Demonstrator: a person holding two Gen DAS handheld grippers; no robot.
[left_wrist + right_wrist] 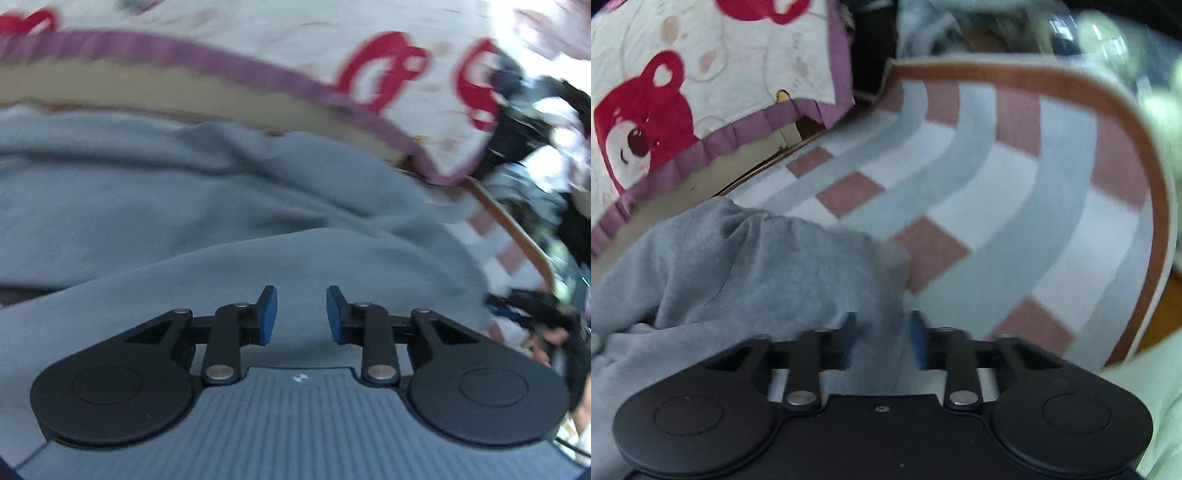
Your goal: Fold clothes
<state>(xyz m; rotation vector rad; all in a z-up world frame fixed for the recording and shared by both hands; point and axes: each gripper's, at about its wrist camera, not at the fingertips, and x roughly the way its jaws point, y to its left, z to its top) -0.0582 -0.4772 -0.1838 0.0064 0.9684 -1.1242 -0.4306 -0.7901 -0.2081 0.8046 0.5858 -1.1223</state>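
Left gripper [301, 314] gapes empty above the grey garment [221, 221]; right gripper [882, 341] pinches a bunched ridge, which may slip free if pulled.

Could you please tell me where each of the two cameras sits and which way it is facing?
Left wrist: on the left gripper, looking forward over the grey garment toward the bear-print cloth; its open fingers show.
Right wrist: on the right gripper, facing the checked mat; grey fabric lies between its blurred fingers.
Shared: garment, bear-print cloth, mat.
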